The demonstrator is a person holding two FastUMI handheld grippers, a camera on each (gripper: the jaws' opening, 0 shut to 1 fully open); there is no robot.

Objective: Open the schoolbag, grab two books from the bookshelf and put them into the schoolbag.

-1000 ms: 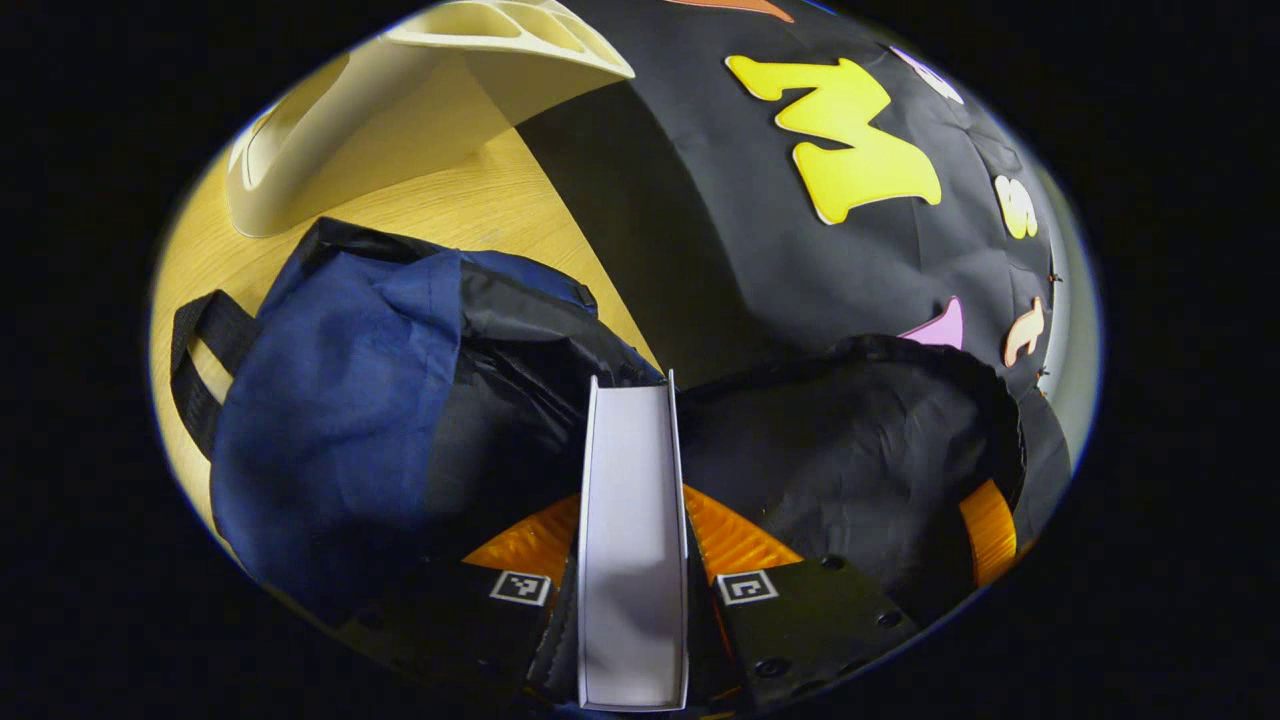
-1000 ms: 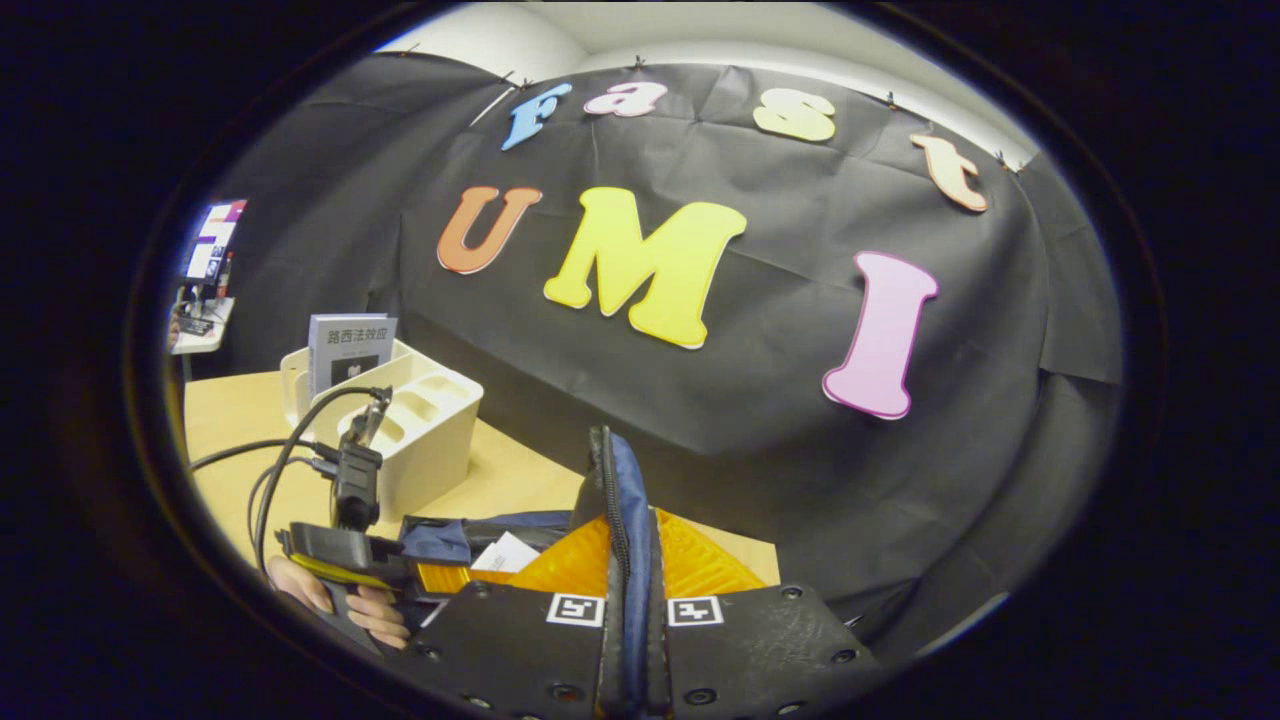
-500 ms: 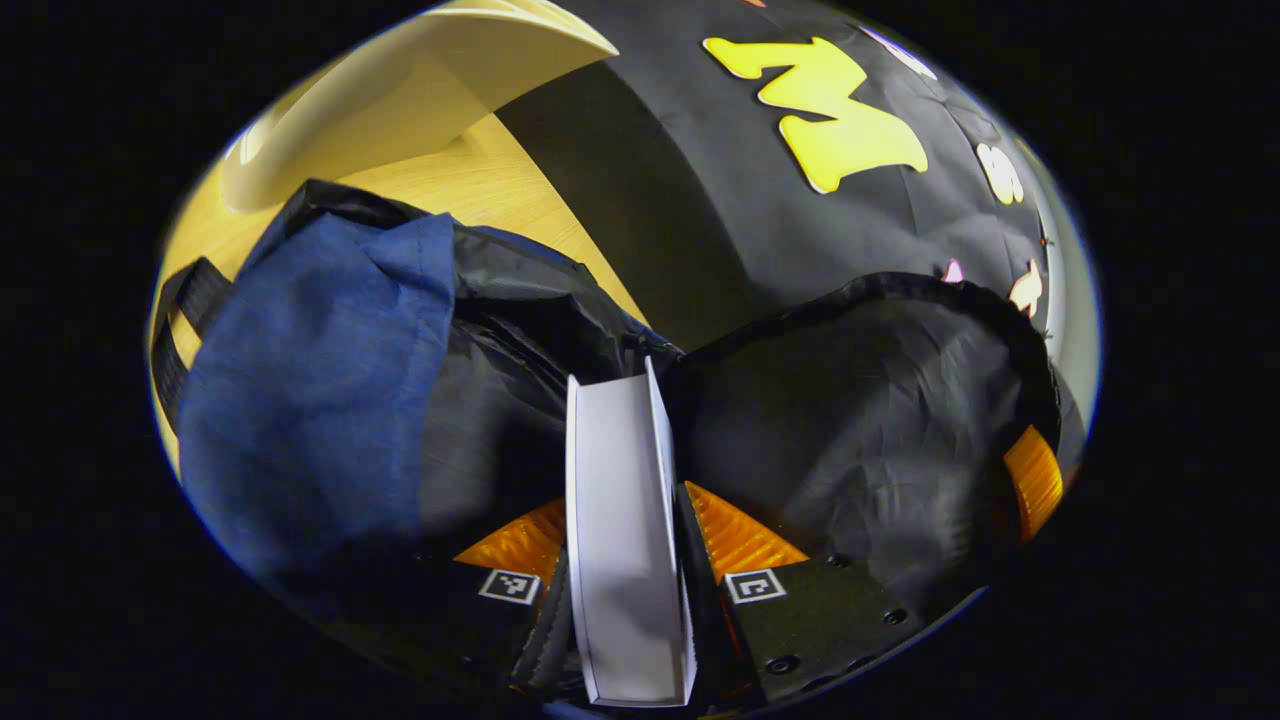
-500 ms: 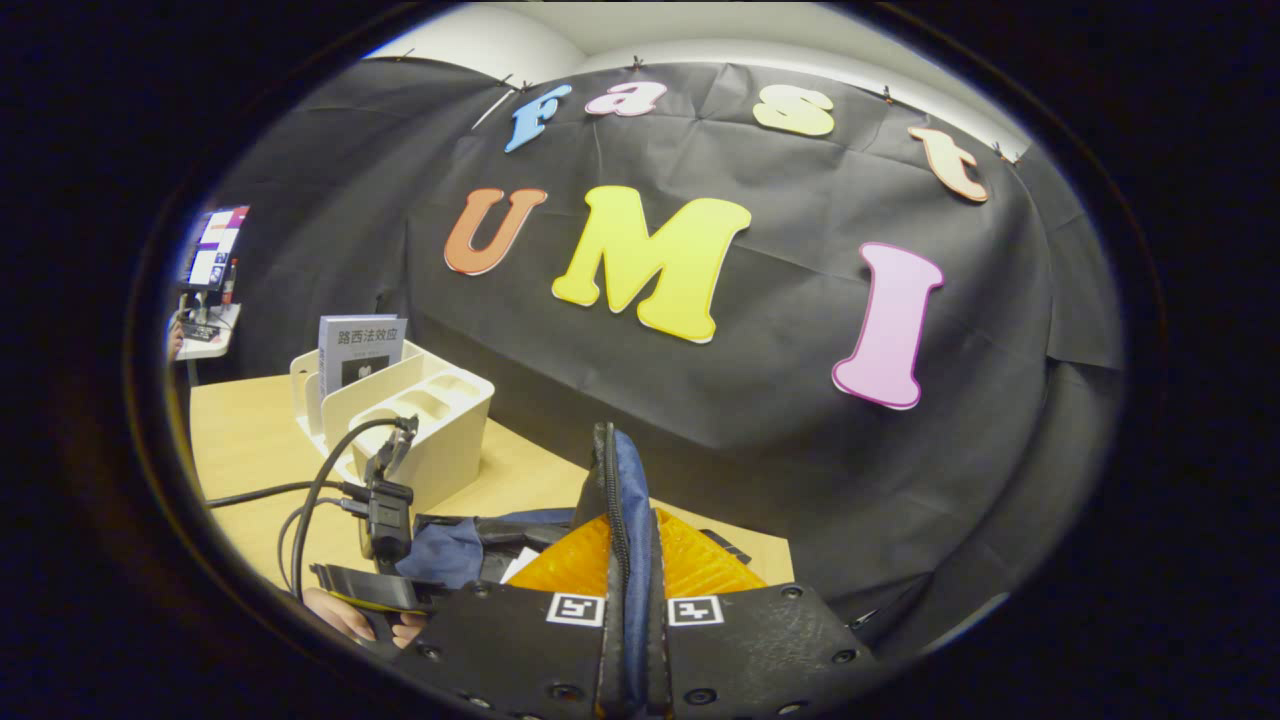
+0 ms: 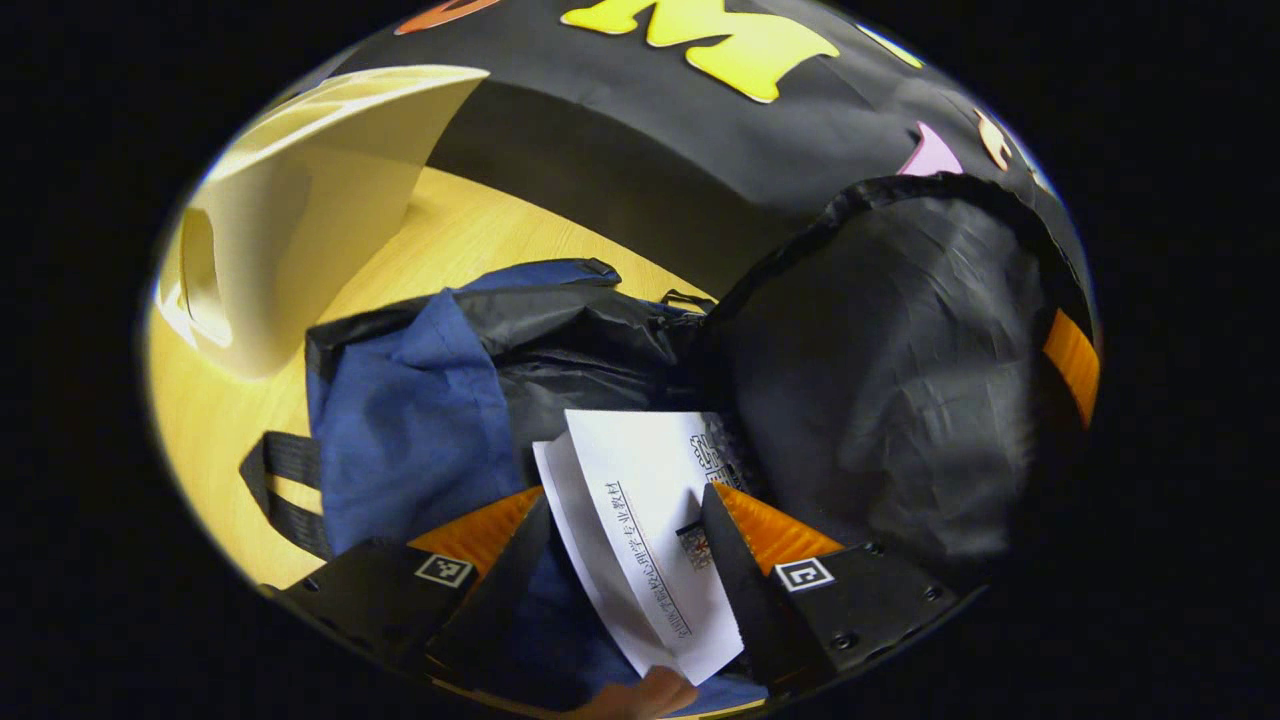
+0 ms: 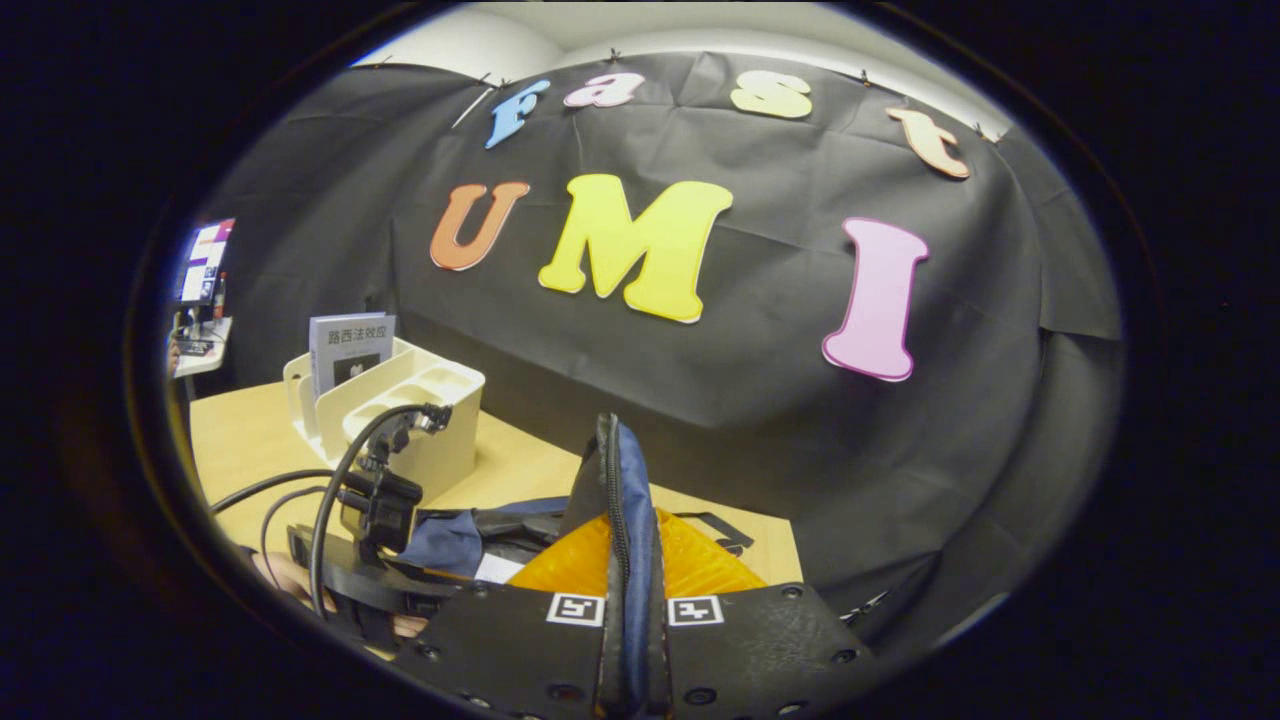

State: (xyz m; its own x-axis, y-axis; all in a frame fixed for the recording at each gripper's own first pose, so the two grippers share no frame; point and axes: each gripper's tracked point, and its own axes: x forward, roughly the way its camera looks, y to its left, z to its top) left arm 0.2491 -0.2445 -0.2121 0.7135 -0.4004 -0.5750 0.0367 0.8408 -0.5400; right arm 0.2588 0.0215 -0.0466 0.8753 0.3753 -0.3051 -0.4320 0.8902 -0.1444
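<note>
In the left gripper view, we see the left gripper (image 5: 625, 525) at the bottom centre with its fingers spread apart; a white book (image 5: 640, 520) lies tilted between them, and we cannot tell whether either finger touches it. The book sits in the open mouth of the blue schoolbag (image 5: 410, 420), which lies on the wooden table (image 5: 470, 230) across the middle of the frame. A white bookshelf (image 5: 300, 220) stands at the upper left. In the right gripper view, we see the right gripper (image 6: 625, 560) at the bottom centre, its fingers clamped on the raised schoolbag flap (image 6: 625, 500). A second book (image 6: 350, 345) stands upright in the bookshelf at the left of the frame.
</note>
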